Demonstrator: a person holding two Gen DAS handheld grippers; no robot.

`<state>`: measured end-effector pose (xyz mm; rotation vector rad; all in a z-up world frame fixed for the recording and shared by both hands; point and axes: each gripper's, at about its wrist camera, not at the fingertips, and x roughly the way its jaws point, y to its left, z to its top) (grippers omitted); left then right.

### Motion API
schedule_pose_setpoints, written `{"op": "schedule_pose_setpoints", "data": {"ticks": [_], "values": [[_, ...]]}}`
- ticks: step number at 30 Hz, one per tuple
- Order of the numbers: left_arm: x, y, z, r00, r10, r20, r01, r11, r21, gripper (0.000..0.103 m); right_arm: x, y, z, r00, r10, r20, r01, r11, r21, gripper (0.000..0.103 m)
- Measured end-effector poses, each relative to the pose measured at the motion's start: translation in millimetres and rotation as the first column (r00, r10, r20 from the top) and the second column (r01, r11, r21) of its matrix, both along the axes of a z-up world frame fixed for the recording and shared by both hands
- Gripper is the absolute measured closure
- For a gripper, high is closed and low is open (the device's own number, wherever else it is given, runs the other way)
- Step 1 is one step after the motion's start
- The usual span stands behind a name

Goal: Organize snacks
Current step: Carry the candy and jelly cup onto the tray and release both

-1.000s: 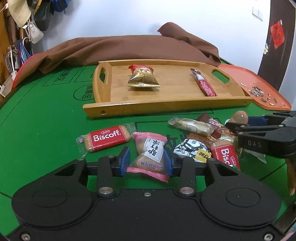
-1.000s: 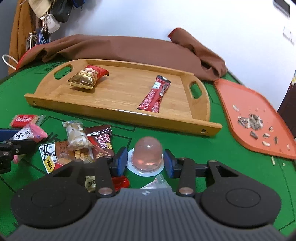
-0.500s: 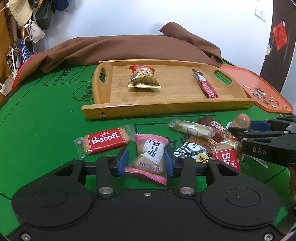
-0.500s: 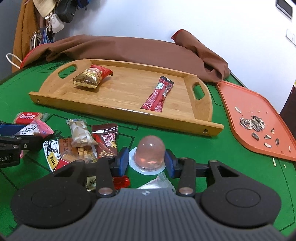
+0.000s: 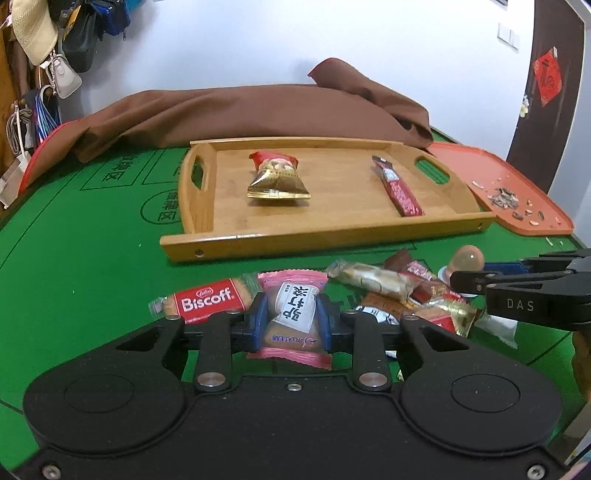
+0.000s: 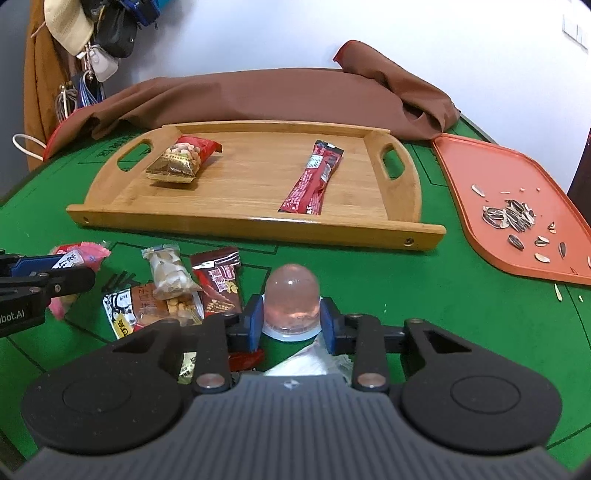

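My left gripper (image 5: 290,321) is closing on a pink-wrapped pastry (image 5: 295,306) that lies on the green table, and both blue pads touch its sides. A Biscoff packet (image 5: 207,302) lies just left of it. My right gripper (image 6: 291,321) is closing on a clear pink jelly cup (image 6: 291,295), with its pads against the cup's walls. Between the two grippers lies a small heap of wrapped snacks (image 6: 177,291). Beyond them, the wooden tray (image 5: 332,236) holds a peanut pack (image 5: 275,177) and a red stick packet (image 5: 397,188).
An orange plastic tray (image 6: 517,206) with sunflower seeds and shells sits at the right. A brown cloth (image 5: 258,110) is bunched behind the wooden tray. Bags and a hat (image 5: 33,33) hang at the far left. A white wrapper (image 6: 310,362) lies under my right gripper.
Both pairs of jaws have narrowed onto what sits between them: the pink pastry on the left, the jelly cup on the right. Neither hand has shifted much.
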<state>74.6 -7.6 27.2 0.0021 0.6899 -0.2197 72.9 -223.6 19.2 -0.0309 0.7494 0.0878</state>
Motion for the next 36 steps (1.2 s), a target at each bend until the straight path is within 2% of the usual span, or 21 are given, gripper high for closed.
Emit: {"op": "schedule_pose_setpoints", "data": {"ticks": [9,11,13,14,17,18,20,21,22,23,24,27,33,34,35,36], "values": [[11.3,9.5,13.2,1.000,0.009,0.009,-0.009,1.000,-0.025,0.077,4.4,-9.7,16.2,1.000,-0.022,0.008,0.022,0.999,0.023,0.071],[14.9,10.5,17.6,1.000,0.013,0.023,-0.013,1.000,-0.016,0.077,5.8,-11.9,20.1,1.000,-0.027,0.015,0.027,0.999,0.026,0.075],[20.5,12.2,22.1,0.999,0.019,0.034,-0.019,1.000,-0.013,0.078,6.8,-14.3,25.1,0.999,-0.033,0.033,0.032,0.999,0.027,0.093],[24.1,13.4,23.9,0.999,0.023,0.037,-0.022,1.000,-0.015,0.078,8.0,-14.9,27.5,0.999,-0.037,0.037,0.036,0.999,0.025,0.093],[32.3,15.3,27.3,0.999,0.038,0.035,-0.037,0.999,-0.020,0.077,14.6,-19.2,30.3,0.999,-0.041,0.036,0.040,0.999,0.031,0.092],[33.2,16.0,27.7,0.999,0.039,0.035,-0.038,0.999,-0.024,0.077,16.6,-20.3,29.6,0.998,-0.052,0.035,0.051,0.998,0.024,0.089],[33.7,16.6,27.3,0.999,0.036,0.030,-0.035,0.999,-0.030,0.077,19.2,-23.3,27.0,0.998,-0.049,0.033,0.048,0.998,0.027,0.081],[33.9,16.9,26.5,0.999,0.034,0.025,-0.034,0.999,-0.034,0.077,20.0,-24.8,25.4,0.999,-0.045,0.026,0.044,0.998,0.035,0.074],[34.1,17.2,25.3,0.999,0.035,0.020,-0.034,0.999,-0.036,0.077,20.2,-25.9,23.8,0.999,-0.042,0.022,0.041,0.998,0.038,0.062],[34.5,17.3,24.2,0.999,0.034,0.016,-0.034,0.999,-0.037,0.077,19.6,-26.7,22.3,0.999,-0.037,0.023,0.036,0.998,0.045,0.060],[34.3,17.2,23.1,0.999,0.034,0.012,-0.034,0.999,-0.038,0.077,19.5,-26.8,20.6,0.999,-0.034,0.020,0.033,0.998,0.047,0.055],[33.7,15.1,20.9,0.999,0.034,0.007,-0.034,0.999,-0.037,0.077,20.1,-24.7,14.9,1.000,-0.011,0.002,0.011,0.998,0.059,0.051],[32.4,12.3,20.3,1.000,0.027,0.005,-0.027,0.999,-0.038,0.077,26.8,-18.6,-2.7,0.999,-0.009,-0.047,0.011,0.999,0.045,0.051],[32.3,12.1,20.3,1.000,0.027,0.004,-0.026,0.999,-0.037,0.077,26.8,-18.2,-4.7,0.999,-0.014,-0.042,0.016,0.999,0.046,0.056],[32.2,11.9,20.2,1.000,0.025,0.004,-0.025,0.999,-0.036,0.077,26.0,-17.1,-5.1,0.999,-0.015,-0.039,0.017,0.999,0.039,0.067],[31.9,11.9,20.1,1.000,0.024,0.003,-0.024,0.999,-0.036,0.077,25.1,-15.5,-4.5,0.999,-0.021,-0.040,0.022,0.999,0.034,0.066]]}}
